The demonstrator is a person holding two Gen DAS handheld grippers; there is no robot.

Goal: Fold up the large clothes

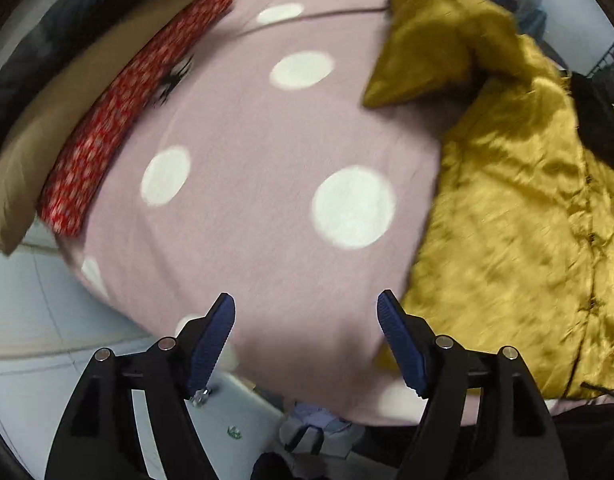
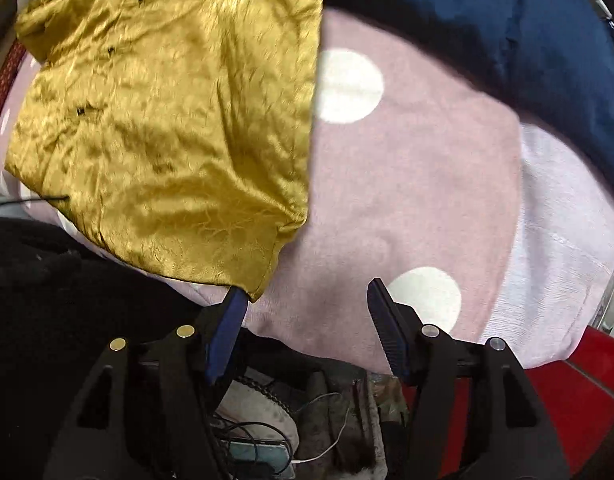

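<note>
**Both grippers free above the gold garment, fold not yet gripped**

We judge the step as the approach to a grasp: neither gripper holds cloth. In the left wrist view the left gripper (image 1: 306,304) has its fingers spread wide with nothing between them, low in the frame over the blanket (image 1: 243,152). In the right wrist view the right gripper (image 2: 303,290) is likewise spread and empty; its left finger sits just beside the garment's lower corner, though we cannot tell if it touches.

The garment (image 2: 163,120) is the thing to fold. It fills the upper left of the right view and the right side of the left view (image 1: 515,208), lying on the blanket. 1 pointed flap at the top centre of the left view is turned over, so the cloth looks partly laid out and not yet squared.

The next move, as we judge it, calls for closing on a hem corner, most likely the one by the right gripper, and finding a matching edge for the left.

The garment is gold, glossy and satin-like, finely crinkled, with small dark marks in a line that may be buttons. It will probably slip and slide. The blanket is matte pink, soft and fuzzy, with large white dots. A red patterned cloth (image 1: 119,108) lies at left, and a dark blue cloth (image 2: 487,20) lies upper right.
</note>
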